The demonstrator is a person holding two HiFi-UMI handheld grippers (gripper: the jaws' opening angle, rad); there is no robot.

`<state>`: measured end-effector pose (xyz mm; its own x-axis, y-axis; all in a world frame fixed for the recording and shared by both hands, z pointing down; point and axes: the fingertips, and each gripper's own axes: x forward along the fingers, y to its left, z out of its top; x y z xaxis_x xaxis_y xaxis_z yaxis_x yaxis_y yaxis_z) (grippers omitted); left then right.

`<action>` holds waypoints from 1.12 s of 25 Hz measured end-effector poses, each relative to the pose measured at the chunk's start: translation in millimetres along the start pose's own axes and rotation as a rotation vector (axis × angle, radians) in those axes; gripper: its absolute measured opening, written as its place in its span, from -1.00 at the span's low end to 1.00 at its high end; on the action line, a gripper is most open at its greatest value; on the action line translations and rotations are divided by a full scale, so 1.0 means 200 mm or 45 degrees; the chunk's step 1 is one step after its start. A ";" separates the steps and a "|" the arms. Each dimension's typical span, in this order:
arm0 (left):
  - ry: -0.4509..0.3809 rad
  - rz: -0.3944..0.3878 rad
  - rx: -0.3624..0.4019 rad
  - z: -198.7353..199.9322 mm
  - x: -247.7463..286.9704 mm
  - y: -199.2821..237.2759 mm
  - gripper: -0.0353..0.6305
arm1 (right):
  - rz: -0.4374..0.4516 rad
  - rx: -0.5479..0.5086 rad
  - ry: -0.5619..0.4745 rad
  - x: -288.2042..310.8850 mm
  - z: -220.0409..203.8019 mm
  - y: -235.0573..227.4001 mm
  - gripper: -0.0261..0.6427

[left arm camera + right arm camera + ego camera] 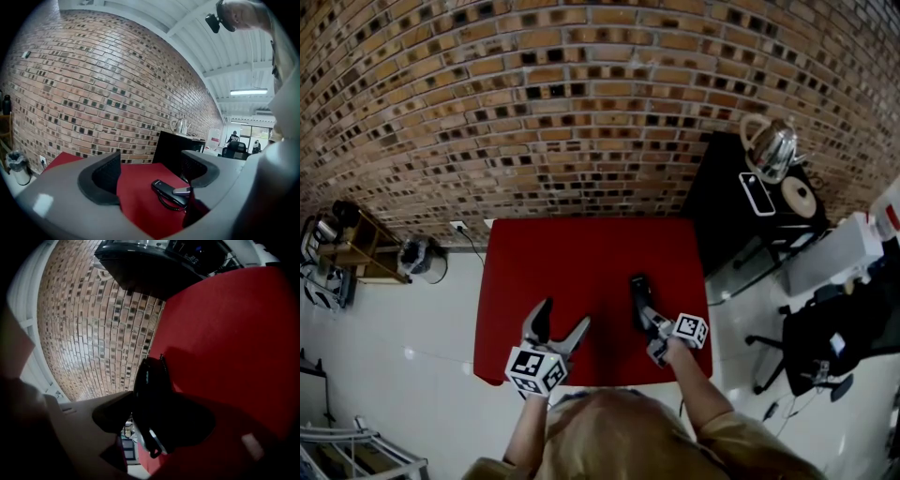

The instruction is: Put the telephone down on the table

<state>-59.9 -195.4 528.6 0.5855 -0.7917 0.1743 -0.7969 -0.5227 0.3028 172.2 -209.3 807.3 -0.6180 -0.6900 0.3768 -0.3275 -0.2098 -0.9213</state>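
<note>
The black telephone (637,289) is a slim handset held low over the right half of the red table (544,262). My right gripper (643,315) is shut on its near end, seen close up in the right gripper view with the telephone (149,378) dark between the jaws and my right gripper (147,411) tilted toward the red top. From the left gripper view the telephone (167,190) lies almost flat over the cloth, with a looped cord under it; whether it touches the table I cannot tell. My left gripper (564,316) hovers open and empty over the table's near left, and my left gripper (150,174) frames the handset.
A brick wall (581,112) runs behind the table. A black cabinet (722,197) with a kettle (772,148) stands at the right. A wooden shelf (358,251) and a bin (419,258) are at the left, and an office chair (820,342) at the right.
</note>
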 end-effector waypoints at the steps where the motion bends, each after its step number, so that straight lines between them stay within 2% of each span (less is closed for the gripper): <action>1: 0.001 -0.005 0.003 0.00 0.00 0.00 0.28 | -0.016 -0.003 -0.023 -0.01 0.02 -0.02 -0.20; 5: 0.001 -0.014 0.010 0.00 0.00 0.02 0.28 | -0.094 -0.017 -0.058 -0.05 0.05 -0.03 -0.14; 9: 0.005 -0.015 -0.009 0.00 0.00 0.03 0.28 | -0.168 -0.060 -0.099 -0.10 0.08 -0.06 0.13; 14: 0.013 -0.050 0.002 -0.01 0.02 0.02 0.28 | -0.178 0.004 -0.264 -0.20 0.16 -0.09 0.16; 16: 0.020 -0.066 0.003 -0.02 0.03 0.00 0.28 | -0.179 -0.065 -0.305 -0.26 0.19 -0.07 0.16; 18: 0.024 -0.078 0.000 -0.03 0.04 -0.01 0.28 | -0.176 -0.201 -0.327 -0.32 0.21 0.02 0.20; 19: 0.025 -0.081 -0.001 -0.03 0.04 -0.01 0.28 | -0.170 -0.314 -0.339 -0.35 0.22 0.09 0.31; 21: 0.027 -0.085 0.006 -0.04 0.04 -0.01 0.28 | -0.143 -0.650 -0.393 -0.39 0.25 0.30 0.45; 24: 0.016 -0.076 0.028 -0.03 0.03 0.01 0.28 | -0.101 -1.167 -0.492 -0.45 0.24 0.73 0.49; 26: 0.003 -0.061 0.039 -0.01 0.03 0.03 0.28 | -0.080 -1.365 -0.534 -0.46 0.21 0.96 0.49; 28: -0.011 -0.046 0.053 0.02 0.03 0.05 0.28 | -0.073 -1.469 -0.590 -0.48 0.19 1.12 0.49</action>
<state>-64.7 -205.3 528.6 0.6128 -0.7747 0.1560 -0.7809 -0.5634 0.2696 184.4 -216.1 560.7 -0.3485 -0.9285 0.1279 -0.9269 0.3212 -0.1940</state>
